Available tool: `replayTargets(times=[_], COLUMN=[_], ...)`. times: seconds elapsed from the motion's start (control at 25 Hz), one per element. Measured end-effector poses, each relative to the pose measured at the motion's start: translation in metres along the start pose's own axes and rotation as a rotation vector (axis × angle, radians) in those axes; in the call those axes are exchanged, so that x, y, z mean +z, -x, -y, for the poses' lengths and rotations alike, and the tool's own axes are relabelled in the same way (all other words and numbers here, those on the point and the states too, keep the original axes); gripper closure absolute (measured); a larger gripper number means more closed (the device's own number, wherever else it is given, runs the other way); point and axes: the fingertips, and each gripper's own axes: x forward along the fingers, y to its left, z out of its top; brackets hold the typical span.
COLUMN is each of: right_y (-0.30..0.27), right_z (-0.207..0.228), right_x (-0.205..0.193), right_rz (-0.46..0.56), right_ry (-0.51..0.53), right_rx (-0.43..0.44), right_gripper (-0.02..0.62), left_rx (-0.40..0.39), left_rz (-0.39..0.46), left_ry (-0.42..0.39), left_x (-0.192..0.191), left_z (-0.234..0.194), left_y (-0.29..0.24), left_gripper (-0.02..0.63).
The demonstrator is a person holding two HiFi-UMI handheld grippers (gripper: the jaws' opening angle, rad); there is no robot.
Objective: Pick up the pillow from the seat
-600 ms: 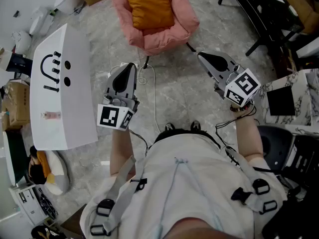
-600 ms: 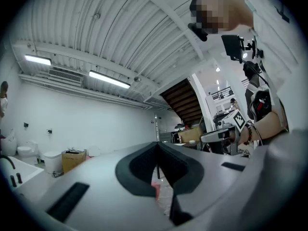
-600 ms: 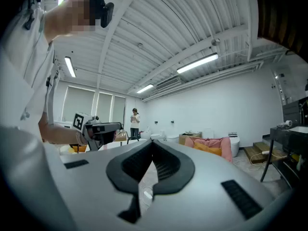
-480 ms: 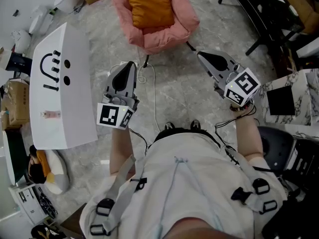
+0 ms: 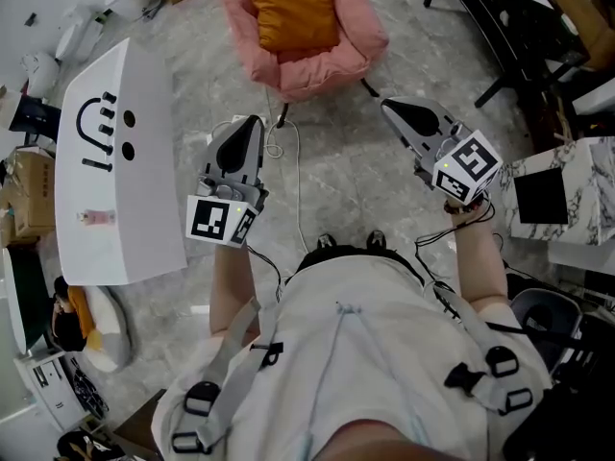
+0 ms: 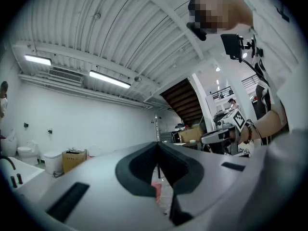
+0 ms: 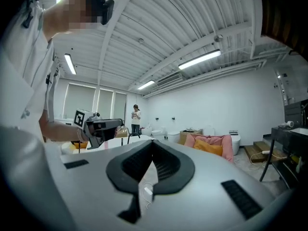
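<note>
An orange pillow (image 5: 291, 10) lies on the pink seat (image 5: 327, 65) at the top of the head view. The same pillow (image 7: 209, 147) shows far off in the right gripper view, on the pink seat (image 7: 226, 142). My left gripper (image 5: 252, 123) is held above the floor, short of the seat's front, jaws shut and empty. My right gripper (image 5: 387, 106) hovers to the right of the seat's front corner, jaws also shut with nothing between them. Both point toward the seat. In the left gripper view my left gripper (image 6: 157, 144) shows pads pressed together.
A white table (image 5: 120, 171) with a black smiley mark stands at the left. A white cable (image 5: 293, 176) trails on the stone floor between the grippers. Dark table legs (image 5: 500, 56) and a marbled box (image 5: 577, 190) are at the right. A person (image 7: 136, 118) stands far back.
The head view has shifted slightly; the seat and table sit a little higher in the frame. Both grippers hold nearly the same places, still shut.
</note>
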Motion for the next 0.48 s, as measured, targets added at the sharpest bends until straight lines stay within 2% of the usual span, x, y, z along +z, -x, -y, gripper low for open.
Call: replayTargets(times=[0.48], right_y=[-0.015], right_z=[0.000], right_x=[-0.001], right_rz=[0.001], right_ry=[-0.039], right_rx=[-0.052], right_gripper=[0.580], left_rx=[-0.045], left_rz=[-0.027], left_ry=[0.060], left_x=[-0.012], left_z=[-0.020], left_y=[0.005], left_gripper=[0.598])
